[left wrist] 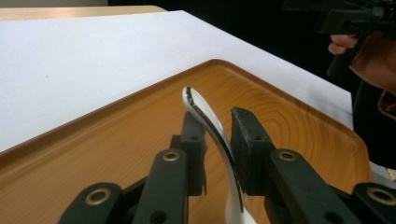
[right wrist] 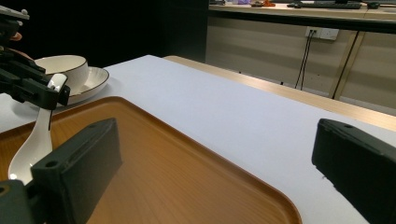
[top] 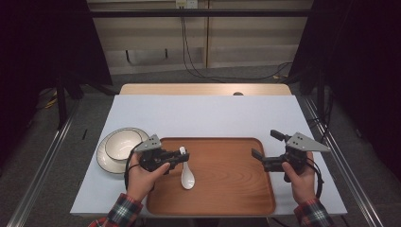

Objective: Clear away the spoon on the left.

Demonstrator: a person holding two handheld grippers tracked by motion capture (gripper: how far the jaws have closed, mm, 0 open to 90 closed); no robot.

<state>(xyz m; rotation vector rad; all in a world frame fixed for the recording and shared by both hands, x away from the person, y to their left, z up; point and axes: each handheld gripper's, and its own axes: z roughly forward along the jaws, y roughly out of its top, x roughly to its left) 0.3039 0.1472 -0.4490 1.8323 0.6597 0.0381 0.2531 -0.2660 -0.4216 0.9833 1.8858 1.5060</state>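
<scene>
While between left tongs (left wrist: 217,140), spoon (top: 186,171) handle rearward.

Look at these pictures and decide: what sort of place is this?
Probably a lab or office room fitted out for recording tabletop tasks. A white-topped table stands between dark curtains, cables hang from a wall socket, and a person's left gripper holds a white spoon over a wooden tray.

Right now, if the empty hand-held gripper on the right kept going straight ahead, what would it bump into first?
Probably nothing soon. The right hand-held gripper, jaws open, points across the brown wooden tray toward the white ceramic spoon in the left hand-held gripper; that looks the likeliest first contact, though depth is unclear.
</scene>
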